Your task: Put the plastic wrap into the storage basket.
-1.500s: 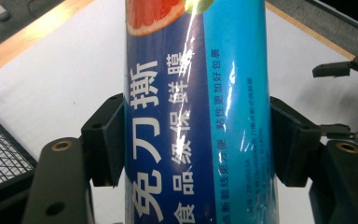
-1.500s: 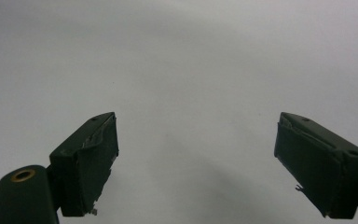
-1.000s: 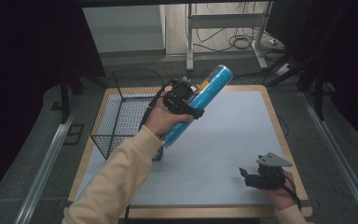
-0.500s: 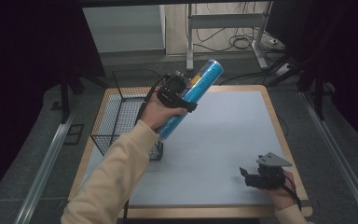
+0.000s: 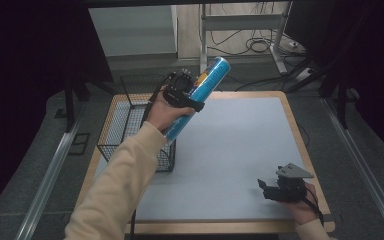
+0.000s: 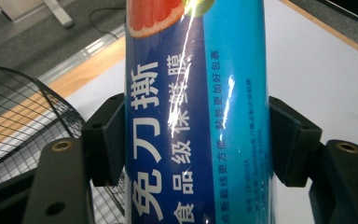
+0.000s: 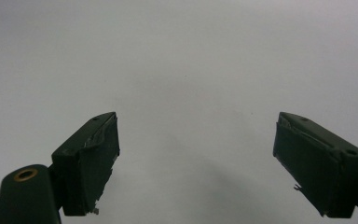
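At nine o'clock the wire basket sits on the table's left edge. My left gripper clamps the blue tube, tilted over the basket's right rim. The grey mat lies bare. At four o'clock my right gripper gapes, holding nothing.
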